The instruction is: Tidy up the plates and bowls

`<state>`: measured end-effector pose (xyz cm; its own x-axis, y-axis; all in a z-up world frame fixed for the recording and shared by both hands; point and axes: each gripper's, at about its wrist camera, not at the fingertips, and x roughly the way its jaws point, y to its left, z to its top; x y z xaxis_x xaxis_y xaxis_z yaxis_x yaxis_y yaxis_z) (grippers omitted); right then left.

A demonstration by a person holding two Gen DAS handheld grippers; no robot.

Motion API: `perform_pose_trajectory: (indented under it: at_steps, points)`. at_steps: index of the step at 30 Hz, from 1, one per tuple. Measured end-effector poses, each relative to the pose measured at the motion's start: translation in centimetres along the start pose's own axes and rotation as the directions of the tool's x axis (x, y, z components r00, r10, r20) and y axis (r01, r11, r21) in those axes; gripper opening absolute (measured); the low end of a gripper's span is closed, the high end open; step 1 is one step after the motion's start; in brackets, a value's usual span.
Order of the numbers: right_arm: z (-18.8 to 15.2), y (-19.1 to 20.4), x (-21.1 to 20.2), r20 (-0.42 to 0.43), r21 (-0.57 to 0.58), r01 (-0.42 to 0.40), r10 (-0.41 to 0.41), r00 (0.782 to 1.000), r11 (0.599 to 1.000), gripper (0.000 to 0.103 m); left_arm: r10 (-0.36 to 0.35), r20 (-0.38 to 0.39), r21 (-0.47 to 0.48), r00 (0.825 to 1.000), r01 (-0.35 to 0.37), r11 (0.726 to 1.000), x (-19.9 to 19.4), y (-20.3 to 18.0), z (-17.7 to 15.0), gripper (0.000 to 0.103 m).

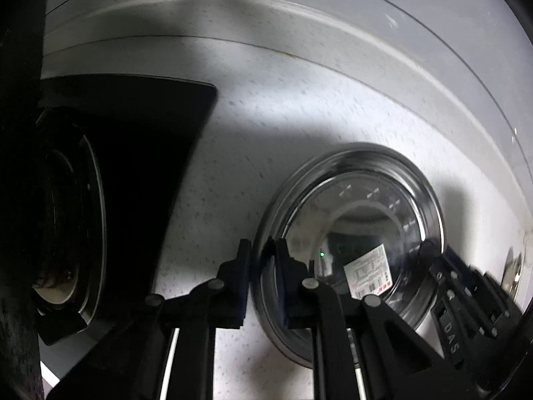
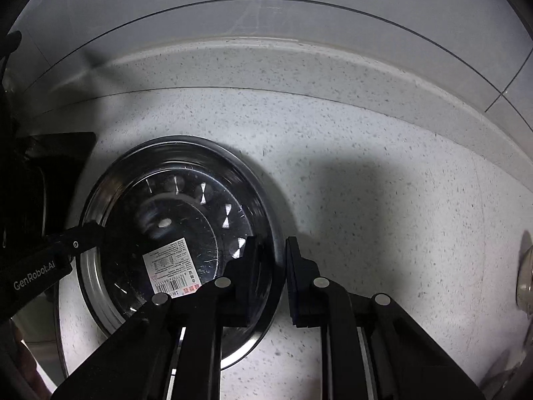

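On the speckled counter (image 2: 383, 173), directly beneath both tools, sat the steel plate (image 2: 176, 233), right way up, a barcode label (image 2: 170, 266) stuck in its well. The left gripper (image 1: 263, 266) straddled the plate's left rim: one pad outside on the counter side, one inside over the well, jaws drawn narrow onto the edge. The right gripper (image 2: 271, 266) did the same on the opposite rim, inner finger over the well, outer finger beyond the edge. Both pairs of jaws appeared clamped on the rim, though pad contact itself was partly hidden by the fingers. Judgement: a two-sided pinch suits a shallow, slippery metal dish; a grip on opposite edges should keep it level on lifting. The plate had not visibly left the counter.

Outward from the left tool, to its left, lay a dark tray (image 1: 140, 153) holding a stack of dark round dishes (image 1: 73, 226), probably the destination. Beyond the tools ran the raised counter ledge (image 2: 266, 63). At the right tool's far right, a shiny object (image 2: 524, 276), cut off by the frame edge; identity not determinable.
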<state>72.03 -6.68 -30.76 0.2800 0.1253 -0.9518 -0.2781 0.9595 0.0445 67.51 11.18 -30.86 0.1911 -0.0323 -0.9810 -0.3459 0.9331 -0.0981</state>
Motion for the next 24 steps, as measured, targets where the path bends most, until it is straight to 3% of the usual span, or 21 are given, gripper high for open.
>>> perform_pose_trajectory:
  at_steps: [7, 13, 24]
  points:
    - [-2.0, -0.1, -1.5, 0.005, -0.008, 0.056, -0.056, 0.998, 0.998, 0.014, 0.005, 0.012, 0.079, 1.000, -0.006, 0.997, -2.0, -1.3, -2.5, 0.012]
    - [-5.1, -0.1, -5.2, 0.048, 0.012, 0.077, -0.077, 0.996, 0.997, 0.014, -0.010, 0.053, 0.144, 0.999, 0.002, 0.990, -5.3, -1.6, -5.7, 0.013]
    - [-13.3, 2.8, -11.3, 0.101, 0.029, 0.065, -0.067, 0.993, 0.997, 0.013, -0.043, 0.090, 0.233, 0.995, 0.021, 0.972, -10.2, 1.6, -15.5, 0.012]
